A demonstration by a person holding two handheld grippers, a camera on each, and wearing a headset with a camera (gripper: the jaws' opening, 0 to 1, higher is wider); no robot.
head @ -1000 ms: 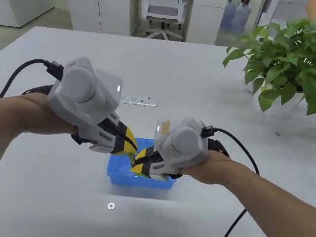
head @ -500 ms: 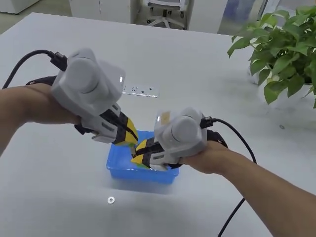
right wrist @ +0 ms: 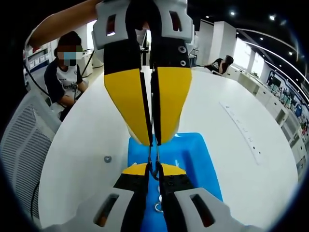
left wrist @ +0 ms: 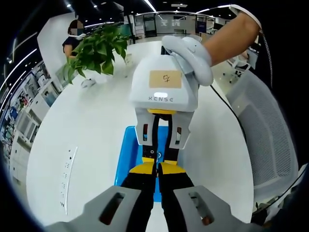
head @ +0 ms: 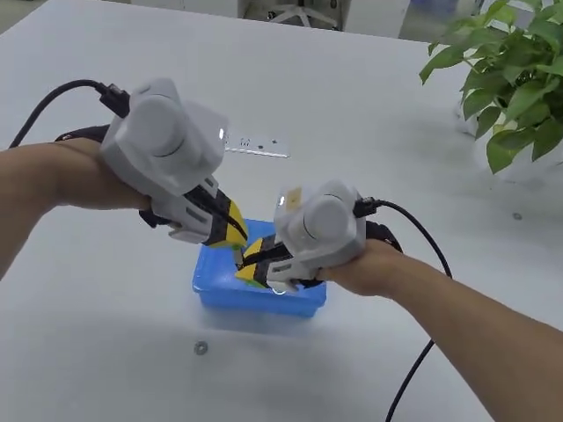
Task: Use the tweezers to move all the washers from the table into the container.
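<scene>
Blue plastic, the one container [head: 259,301] sat as before under the two hand-held grippers, which stayed tip to tip above it. The left hand-held gripper [head: 236,239] was narrow, pinching the single pair of tweezers [right wrist: 155,145]. The right hand-held gripper [head: 251,266] was narrow at their points. One washer [head: 201,348] still lay on the table [head: 97,352] near the container, and one other washer [right wrist: 158,207] lay inside.
</scene>
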